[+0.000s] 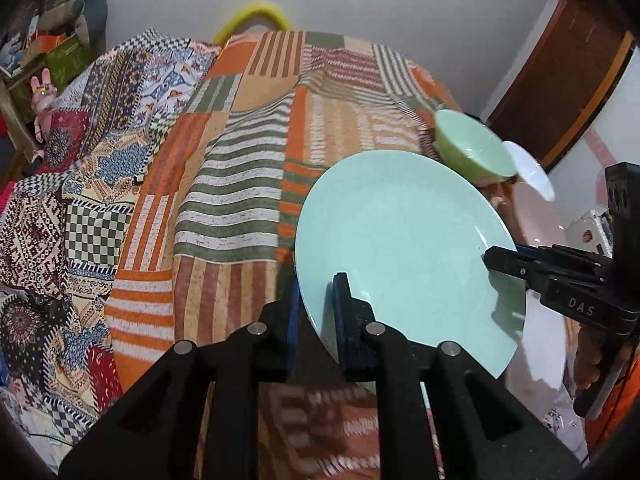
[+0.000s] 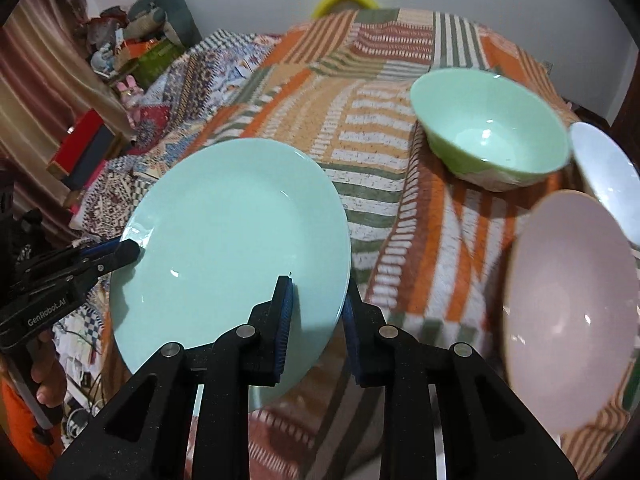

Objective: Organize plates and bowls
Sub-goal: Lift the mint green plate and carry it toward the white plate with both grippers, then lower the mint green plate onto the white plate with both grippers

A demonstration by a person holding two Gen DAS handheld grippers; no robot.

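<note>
Patchwork bedspread [image 2: 380, 128] covers the bed, and sorting has barely begun. At lower left of the right-wrist view, the left gripper [image 2: 134, 250] pinches the mint plate [image 2: 232, 232] by its rim; at bottom centre the right gripper [image 2: 316, 320] clamps the opposite rim, the plate apparently held up between them. Further right, the green bowl [image 2: 488, 136], pink plate [image 2: 568, 304] and white bowl [image 2: 608, 176] lie unstacked.
</note>
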